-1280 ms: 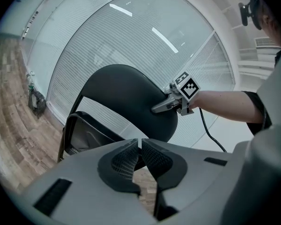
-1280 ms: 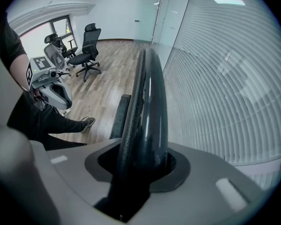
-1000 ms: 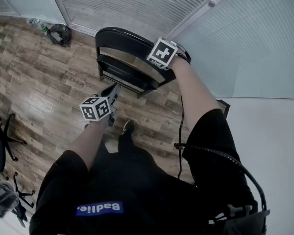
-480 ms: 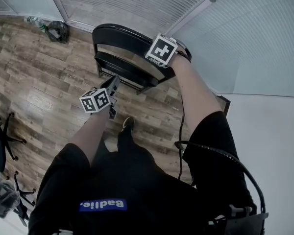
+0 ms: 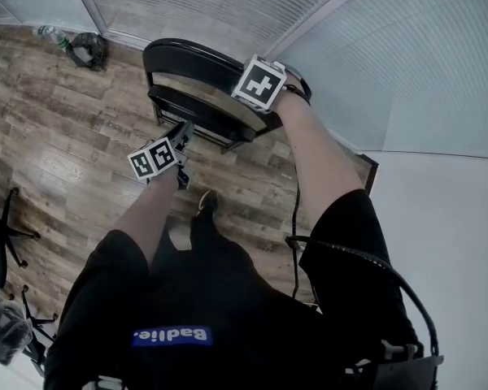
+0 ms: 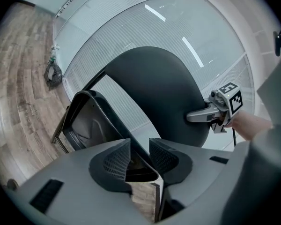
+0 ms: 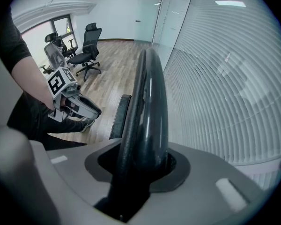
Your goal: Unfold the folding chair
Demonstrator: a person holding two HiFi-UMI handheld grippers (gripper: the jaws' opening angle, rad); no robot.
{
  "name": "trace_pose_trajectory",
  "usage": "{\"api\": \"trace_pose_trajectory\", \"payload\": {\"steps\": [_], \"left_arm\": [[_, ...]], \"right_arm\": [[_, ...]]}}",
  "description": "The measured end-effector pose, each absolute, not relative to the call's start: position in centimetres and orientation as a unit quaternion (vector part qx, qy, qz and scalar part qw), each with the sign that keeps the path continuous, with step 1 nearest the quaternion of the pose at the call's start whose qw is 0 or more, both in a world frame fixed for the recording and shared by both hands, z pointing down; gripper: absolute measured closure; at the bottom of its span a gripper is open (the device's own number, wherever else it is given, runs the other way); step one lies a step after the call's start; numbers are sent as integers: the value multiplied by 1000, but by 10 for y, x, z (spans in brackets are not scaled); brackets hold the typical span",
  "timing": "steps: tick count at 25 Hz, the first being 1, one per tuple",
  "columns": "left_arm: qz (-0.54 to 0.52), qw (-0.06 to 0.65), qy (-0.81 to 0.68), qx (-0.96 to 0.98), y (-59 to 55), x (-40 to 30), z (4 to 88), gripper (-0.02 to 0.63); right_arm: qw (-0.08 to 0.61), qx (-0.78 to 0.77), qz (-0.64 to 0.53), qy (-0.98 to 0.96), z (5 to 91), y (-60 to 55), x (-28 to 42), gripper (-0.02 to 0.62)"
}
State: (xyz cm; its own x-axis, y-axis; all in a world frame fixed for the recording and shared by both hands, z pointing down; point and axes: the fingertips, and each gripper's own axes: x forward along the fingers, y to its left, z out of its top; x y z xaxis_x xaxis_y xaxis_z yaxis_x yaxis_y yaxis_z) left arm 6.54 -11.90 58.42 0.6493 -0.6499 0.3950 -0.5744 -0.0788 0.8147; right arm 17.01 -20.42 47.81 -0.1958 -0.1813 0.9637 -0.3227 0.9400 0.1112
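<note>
Black folding chair (image 5: pixel 197 70) stands at 12 o'clock on wood-plank floor (image 5: pixel 57 153), before ribbed glass wall (image 5: pixel 228 6). Right gripper (image 7: pixel 143 168) clamped on backrest rim (image 7: pixel 147 102). Left gripper (image 6: pixel 139 156) jaws just opening, seat edge (image 6: pixel 110 121) loose between. Black bag (image 5: pixel 87 51) at 10 o'clock.

Bright even light; glare streaks on glass wall (image 6: pixel 178 29); fisheye-warped dark corners.
</note>
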Motion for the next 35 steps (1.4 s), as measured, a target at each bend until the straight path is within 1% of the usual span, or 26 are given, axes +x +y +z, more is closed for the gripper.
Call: {"api": "trace_pose_trajectory", "payload": {"steps": [15, 27, 35], "left_arm": [[-61, 571, -436, 693, -140, 71, 615, 416], [-104, 585, -475, 650, -163, 66, 633, 387], [-119, 594, -481, 633, -170, 66, 643, 387]], "right_arm": [[614, 163, 55, -771, 475, -194, 162, 453], [615, 163, 50, -770, 473, -189, 159, 453], [616, 165, 46, -769, 470, -182, 153, 453]]}}
